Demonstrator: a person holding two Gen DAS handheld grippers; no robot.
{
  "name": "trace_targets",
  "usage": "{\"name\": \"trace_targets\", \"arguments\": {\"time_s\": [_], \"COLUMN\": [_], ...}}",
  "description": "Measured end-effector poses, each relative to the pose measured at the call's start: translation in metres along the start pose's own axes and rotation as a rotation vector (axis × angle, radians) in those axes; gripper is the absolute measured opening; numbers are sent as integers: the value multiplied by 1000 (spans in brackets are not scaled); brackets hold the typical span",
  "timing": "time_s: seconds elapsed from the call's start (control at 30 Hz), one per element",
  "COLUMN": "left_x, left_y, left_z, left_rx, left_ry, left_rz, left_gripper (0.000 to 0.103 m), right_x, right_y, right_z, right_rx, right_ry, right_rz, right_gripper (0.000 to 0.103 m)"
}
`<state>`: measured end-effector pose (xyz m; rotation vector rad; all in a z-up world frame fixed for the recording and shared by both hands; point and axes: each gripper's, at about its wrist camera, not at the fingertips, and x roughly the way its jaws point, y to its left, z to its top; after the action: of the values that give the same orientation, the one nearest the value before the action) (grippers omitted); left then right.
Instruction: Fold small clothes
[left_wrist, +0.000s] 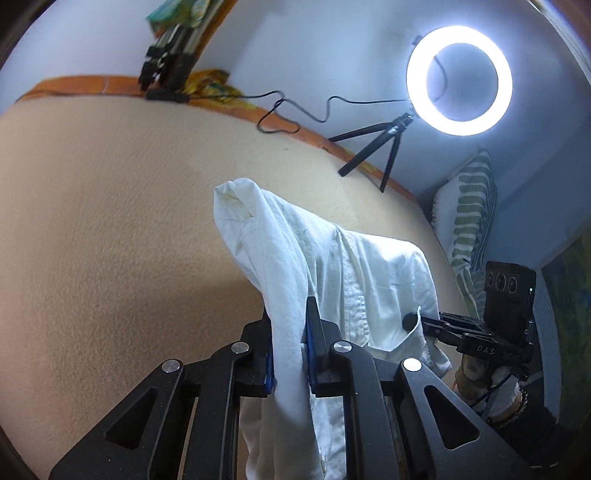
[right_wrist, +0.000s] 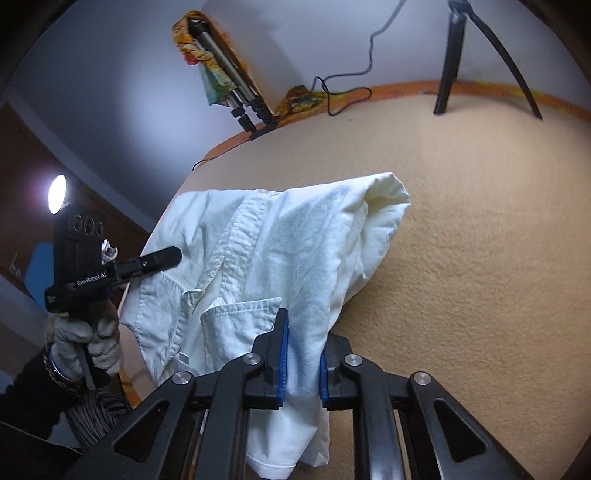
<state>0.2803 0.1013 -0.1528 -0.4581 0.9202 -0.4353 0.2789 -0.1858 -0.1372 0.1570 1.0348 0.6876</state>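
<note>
Your left gripper (left_wrist: 290, 354) is clamped tight on a bunched fold of the white shirt (left_wrist: 332, 280), blue pads pressed into the cloth from both sides, fabric running up between the fingers and hanging down below them. Your right gripper (right_wrist: 303, 363) is pinched the same way on another gathered fold of that shirt, jaws nearly together with only cloth between. The shirt is lifted over the tan bed cover (left_wrist: 110, 221), draped between your two grippers, button placket and a chest pocket facing out, one rounded fold sticking up farthest from you. From the left wrist view your right gripper sits at the shirt's right edge, touching the fabric; from the right wrist view your left gripper is at the shirt's left edge, held in your gloved left hand (right_wrist: 85, 339). Ring light (left_wrist: 460, 77) glows on its small tripod (left_wrist: 373, 147) at the far edge of the bed, cable (left_wrist: 295, 110) trailing beside it. Striped pillow (left_wrist: 471, 221) leans at the wall.
</note>
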Motion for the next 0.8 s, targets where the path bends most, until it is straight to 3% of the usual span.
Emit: {"name": "trace_targets", "arguments": {"time_s": [0.4, 0.8], "left_x": [27, 105], "left_y": [-83, -165], "left_z": [5, 25], "left_rx": [137, 186], "left_ry": [-33, -18], "left_rz": [-84, -204], "left_gripper": [11, 10], "right_x": [-70, -142], "right_y": [-15, -89], "right_z": [14, 36], "right_rx": [-85, -97], "right_ry": [-84, -116], "right_rz": [-138, -329], "right_gripper": [9, 9]}}
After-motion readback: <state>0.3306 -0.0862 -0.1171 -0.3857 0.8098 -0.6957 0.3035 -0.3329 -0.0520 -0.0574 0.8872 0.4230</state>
